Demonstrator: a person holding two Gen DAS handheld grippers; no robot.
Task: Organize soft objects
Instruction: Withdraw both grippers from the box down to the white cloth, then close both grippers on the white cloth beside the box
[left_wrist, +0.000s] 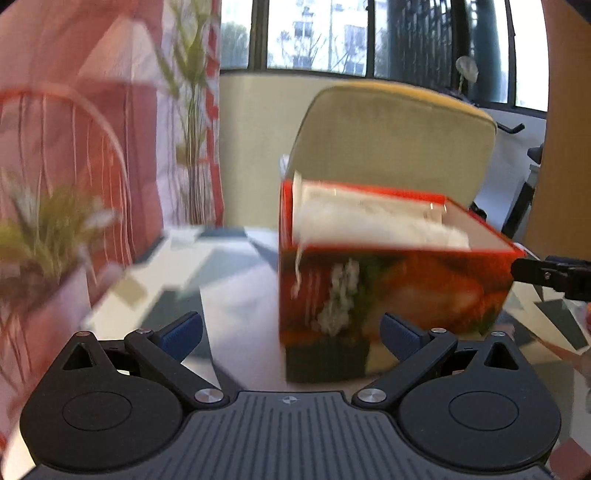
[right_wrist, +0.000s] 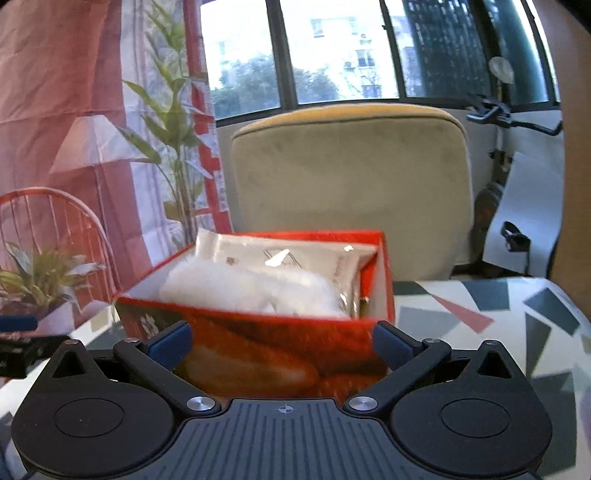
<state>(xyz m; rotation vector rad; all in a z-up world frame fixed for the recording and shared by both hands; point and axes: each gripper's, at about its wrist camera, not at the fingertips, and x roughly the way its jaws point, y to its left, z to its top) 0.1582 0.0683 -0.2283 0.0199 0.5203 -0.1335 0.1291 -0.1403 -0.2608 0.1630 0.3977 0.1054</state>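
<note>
A red printed box stands on the patterned table. Inside it lie a fluffy white soft thing and a shiny white packet leaning on the back wall. My left gripper is open, its blue pads wide apart, with the box's left front corner ahead between them. My right gripper is also open, straddling the box's near wall without pressing it. The right gripper's black finger shows at the box's right corner in the left wrist view.
A beige padded chair back stands right behind the table. A potted plant in a pale pot sits at the table's left, beside a red wire chair and pink curtain. The patterned tabletop stretches to the right.
</note>
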